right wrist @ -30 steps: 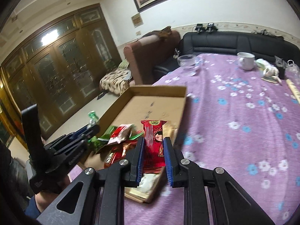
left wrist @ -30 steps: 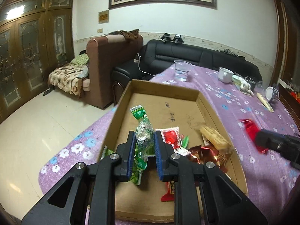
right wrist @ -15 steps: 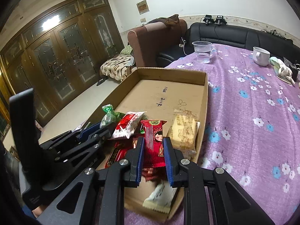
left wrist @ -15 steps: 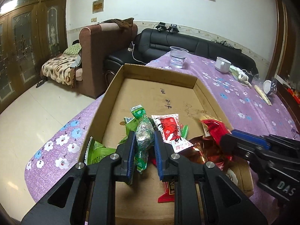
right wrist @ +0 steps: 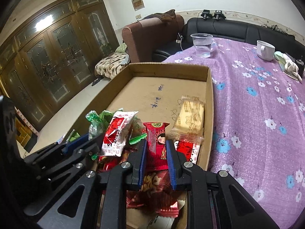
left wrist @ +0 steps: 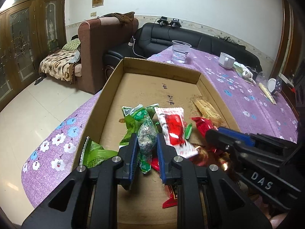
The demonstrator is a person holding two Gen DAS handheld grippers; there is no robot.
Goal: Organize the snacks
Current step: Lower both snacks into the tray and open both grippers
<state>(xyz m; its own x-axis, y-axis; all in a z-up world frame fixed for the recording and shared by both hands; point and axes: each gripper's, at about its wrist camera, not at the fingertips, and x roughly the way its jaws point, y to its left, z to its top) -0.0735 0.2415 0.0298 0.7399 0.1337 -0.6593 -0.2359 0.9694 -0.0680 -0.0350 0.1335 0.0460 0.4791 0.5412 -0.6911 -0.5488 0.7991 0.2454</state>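
Note:
A shallow cardboard box (left wrist: 162, 66) (right wrist: 167, 69) lies on the purple flowered tablecloth with a heap of snack packets at its near end. My left gripper (left wrist: 146, 139) is shut on a green and silver wrapped candy (left wrist: 145, 138) held just above the heap. My right gripper (right wrist: 156, 147) is shut on a red packet with a cartoon girl (right wrist: 156, 139), also over the heap; from the left wrist view it (left wrist: 213, 131) reaches in from the right. A red and white packet (left wrist: 172, 126) (right wrist: 118, 131) and a tan biscuit packet (right wrist: 191, 116) (left wrist: 206, 109) lie in the box.
Beyond the box stand a clear plastic cup (left wrist: 180, 51) (right wrist: 202, 44) and a white mug (left wrist: 225, 60) (right wrist: 265, 49). Cloths and small items sit at the table's far right. A brown armchair (left wrist: 106, 43) and black sofa (left wrist: 190, 36) stand behind; tiled floor lies left.
My right gripper has come in from the table side and down over the box with the red packet. My left gripper has tipped slightly downward, still gripping the green candy.

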